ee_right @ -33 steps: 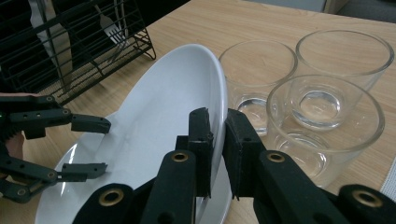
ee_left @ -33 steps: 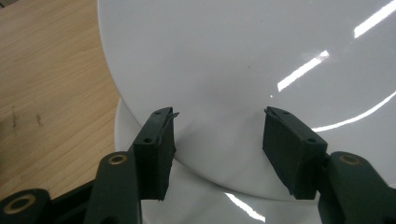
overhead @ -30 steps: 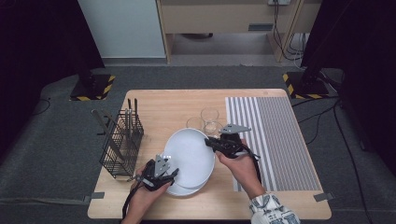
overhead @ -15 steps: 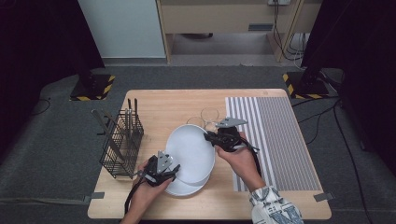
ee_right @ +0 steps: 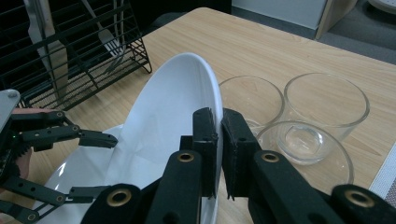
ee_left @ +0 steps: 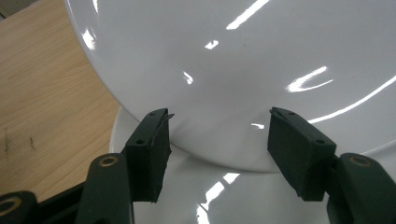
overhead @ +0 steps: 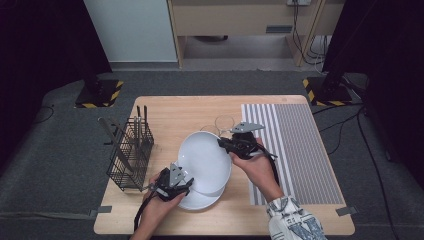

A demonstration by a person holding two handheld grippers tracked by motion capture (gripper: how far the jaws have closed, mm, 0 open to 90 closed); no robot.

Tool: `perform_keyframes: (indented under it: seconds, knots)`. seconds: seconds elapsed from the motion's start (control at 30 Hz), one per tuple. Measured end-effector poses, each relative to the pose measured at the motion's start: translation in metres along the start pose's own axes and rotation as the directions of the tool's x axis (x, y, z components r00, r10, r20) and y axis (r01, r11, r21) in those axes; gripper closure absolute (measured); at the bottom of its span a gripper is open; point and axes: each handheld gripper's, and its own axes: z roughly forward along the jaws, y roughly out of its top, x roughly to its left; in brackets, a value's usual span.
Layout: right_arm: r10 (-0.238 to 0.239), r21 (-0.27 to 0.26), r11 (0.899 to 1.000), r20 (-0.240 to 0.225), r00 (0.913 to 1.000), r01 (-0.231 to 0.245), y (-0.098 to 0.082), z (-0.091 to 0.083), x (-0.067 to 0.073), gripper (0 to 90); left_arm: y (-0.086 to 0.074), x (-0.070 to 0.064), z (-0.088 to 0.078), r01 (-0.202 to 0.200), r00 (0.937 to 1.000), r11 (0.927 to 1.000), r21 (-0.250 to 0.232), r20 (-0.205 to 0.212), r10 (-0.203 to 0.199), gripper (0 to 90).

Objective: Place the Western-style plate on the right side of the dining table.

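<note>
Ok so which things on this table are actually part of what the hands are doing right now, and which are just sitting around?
In use:
- tilted white plate, pinched at its rim by the right gripper
- lower white plate lying under it
- left gripper, jaws open at the tilted plate's lower edge

Lying about:
- three clear glasses
- black wire rack holding utensils
- striped mat

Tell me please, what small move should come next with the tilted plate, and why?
Probably carry the upper plate left toward the rack. The right gripper clamps its rim, it tilts off the lower plate, and the left gripper stands open at its edge.
</note>
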Motion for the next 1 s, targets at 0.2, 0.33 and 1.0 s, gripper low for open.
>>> perform_keyframes:
  seconds: [0.2, 0.33, 1.0]
  knots:
    - [-0.015, 0.004, 1.000, 0.005, 0.9999, 0.015, 0.003, 0.000, 0.001, 85.1, 0.000, -0.001, 0.001, -0.006, 1.0000, 1.0000, -0.007, 0.001, 0.006, 38.8]
    - [-0.017, 0.013, 1.000, 0.006, 0.9998, 0.017, 0.005, 0.002, 0.000, 85.0, 0.001, -0.001, 0.001, -0.013, 0.9999, 0.9999, -0.004, -0.002, 0.013, 38.7]
    - [-0.061, 0.028, 0.998, 0.006, 0.9981, 0.061, 0.019, 0.004, 0.007, 86.0, 0.002, -0.004, 0.002, -0.021, 0.9998, 0.9998, -0.002, -0.005, 0.021, 34.0]
